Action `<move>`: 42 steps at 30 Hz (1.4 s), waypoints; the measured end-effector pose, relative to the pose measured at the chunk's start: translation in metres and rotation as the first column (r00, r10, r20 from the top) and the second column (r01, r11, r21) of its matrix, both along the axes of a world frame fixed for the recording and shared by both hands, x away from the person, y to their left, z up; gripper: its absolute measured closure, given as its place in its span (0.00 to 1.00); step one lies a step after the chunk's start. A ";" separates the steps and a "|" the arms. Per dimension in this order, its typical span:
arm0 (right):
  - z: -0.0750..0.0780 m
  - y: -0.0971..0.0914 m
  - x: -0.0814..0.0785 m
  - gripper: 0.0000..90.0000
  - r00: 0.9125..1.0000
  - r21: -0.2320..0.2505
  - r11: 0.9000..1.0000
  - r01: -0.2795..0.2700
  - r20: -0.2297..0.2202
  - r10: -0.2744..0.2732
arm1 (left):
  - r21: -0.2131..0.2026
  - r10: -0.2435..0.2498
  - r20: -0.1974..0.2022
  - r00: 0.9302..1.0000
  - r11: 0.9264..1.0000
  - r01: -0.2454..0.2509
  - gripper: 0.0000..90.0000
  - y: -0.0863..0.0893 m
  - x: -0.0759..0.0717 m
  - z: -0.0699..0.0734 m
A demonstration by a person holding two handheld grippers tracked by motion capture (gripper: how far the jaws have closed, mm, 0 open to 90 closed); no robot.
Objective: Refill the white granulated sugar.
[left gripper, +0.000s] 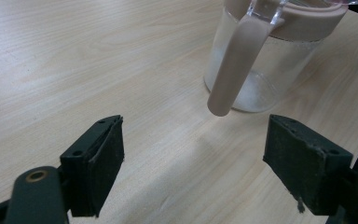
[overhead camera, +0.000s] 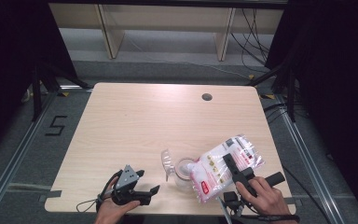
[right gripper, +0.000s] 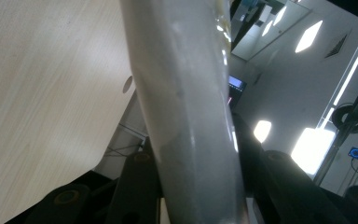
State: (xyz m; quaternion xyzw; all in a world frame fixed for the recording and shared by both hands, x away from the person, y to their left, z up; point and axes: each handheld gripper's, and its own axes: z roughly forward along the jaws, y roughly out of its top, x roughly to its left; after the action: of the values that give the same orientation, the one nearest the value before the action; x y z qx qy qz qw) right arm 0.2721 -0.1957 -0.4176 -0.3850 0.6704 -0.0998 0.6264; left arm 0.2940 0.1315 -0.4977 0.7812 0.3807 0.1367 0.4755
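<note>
two hands come in at the bottom of the high view, and the right gripper [overhead camera: 235,170] is clamped on a plastic bag [overhead camera: 223,165] of white stuff, tipped so its low end is over the clear jar [overhead camera: 184,171] near the front of the table [overhead camera: 135,121]. up close in the right gripper view the bag [right gripper: 186,107] is a grey blur hiding the jaws, and the bag covers part of the jar from above. the left gripper [overhead camera: 137,186] sits left of the jar with its jaws wide apart and holding nothing, and its own view cuts off the jar's [left gripper: 270,60] pink top.

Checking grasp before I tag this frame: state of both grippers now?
Left gripper: jaws open, nothing between them, near the jar.
Right gripper: jaws closed on the bag, tilted over the jar.
</note>
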 end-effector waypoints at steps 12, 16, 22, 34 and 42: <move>-0.013 -0.012 -0.011 0.79 0.987 0.250 0.955 0.161 -0.021 -0.161 | -0.003 -0.004 -0.003 1.000 1.000 0.004 0.22 0.000 0.000 0.000; -0.013 -0.012 -0.010 0.79 0.987 0.248 0.955 0.161 -0.019 -0.161 | 0.002 -0.001 -0.003 1.000 1.000 0.001 0.22 0.000 0.000 0.000; -0.011 -0.012 -0.009 0.80 0.989 0.225 0.963 0.149 -0.007 -0.151 | 0.002 0.004 -0.004 1.000 1.000 -0.004 0.22 0.000 -0.001 0.000; -0.010 -0.012 -0.010 0.81 0.989 0.241 0.959 0.148 -0.008 -0.150 | -0.001 -0.011 0.006 1.000 1.000 0.011 0.22 0.000 0.000 0.000; -0.007 -0.012 -0.009 0.82 0.991 0.212 0.969 0.128 0.007 -0.133 | -0.005 -0.002 0.000 1.000 1.000 0.002 0.22 0.000 0.000 0.000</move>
State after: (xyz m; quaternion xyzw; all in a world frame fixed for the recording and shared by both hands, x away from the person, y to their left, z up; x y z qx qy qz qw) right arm 0.2631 -0.2073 -0.4246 -0.2703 0.6944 -0.0730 0.6629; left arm 0.2943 0.1315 -0.4972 0.7805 0.3804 0.1353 0.4774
